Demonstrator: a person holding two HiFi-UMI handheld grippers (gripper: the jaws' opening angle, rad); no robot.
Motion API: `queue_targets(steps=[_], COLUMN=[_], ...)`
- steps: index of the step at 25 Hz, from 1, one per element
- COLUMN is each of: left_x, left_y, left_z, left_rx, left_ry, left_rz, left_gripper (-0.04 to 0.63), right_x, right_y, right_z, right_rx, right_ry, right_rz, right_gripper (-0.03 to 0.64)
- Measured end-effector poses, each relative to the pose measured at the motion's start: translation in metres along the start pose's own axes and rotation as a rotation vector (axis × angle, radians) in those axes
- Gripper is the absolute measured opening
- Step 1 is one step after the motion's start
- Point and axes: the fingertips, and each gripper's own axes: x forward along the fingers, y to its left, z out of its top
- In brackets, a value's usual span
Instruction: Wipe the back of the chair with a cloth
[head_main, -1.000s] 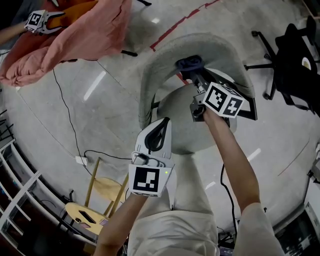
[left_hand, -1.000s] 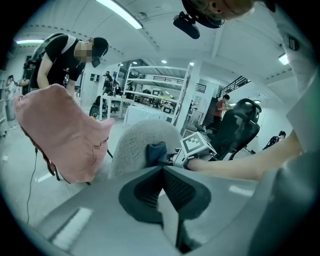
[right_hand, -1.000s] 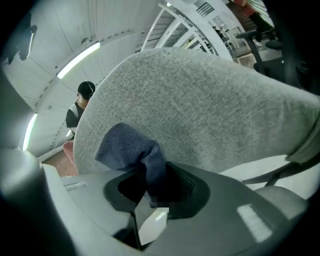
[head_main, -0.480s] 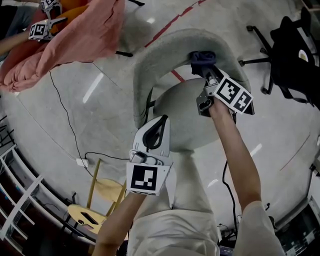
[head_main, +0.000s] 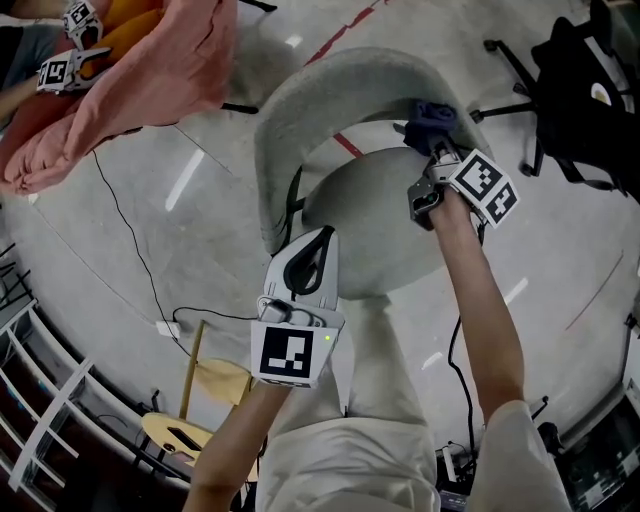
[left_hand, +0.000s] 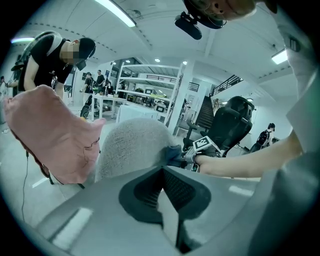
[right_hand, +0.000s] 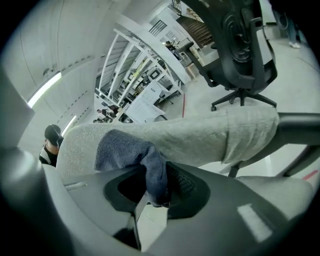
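My right gripper (right_hand: 154, 199) was clamped on the dark blue terry cloth (right_hand: 126, 149), which lay pressed against the right-hand part of the grey fabric chair's curved back (head_main: 322, 92); my left gripper (left_hand: 166, 199), jaws closed on nothing, hung by that chair's seat front, well apart from the cloth.

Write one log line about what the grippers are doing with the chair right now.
right gripper: shut on blue cloth | cloth: pressed against gray chair back | left gripper: shut, holding nothing
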Motion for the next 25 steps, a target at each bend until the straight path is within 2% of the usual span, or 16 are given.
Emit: queue_targets(steps=[14, 19, 25], left_x=[-0.001, -0.004, -0.01], left_y=[-0.021, -0.027, -0.034], left_z=[-0.01, -0.011, -0.013], left_rx=[0.025, 0.032, 0.037], left_ry=[0.014, 0.01, 0.004], left_rz=[-0.05, -0.062, -0.069], left_gripper=[0.0, 0.0, 0.0], right_x=[-0.046, -0.062, -0.065], right_y=[-0.077, -0.094, -0.096], right_z=[0.011, 0.008, 0.007], right_rx=[0.233, 0.242, 0.192], right_ry=[-0.127, -0.134, -0.12], right_rz=[-0.133, -0.158, -0.157], right_gripper=[0.117, 0.117, 0.115])
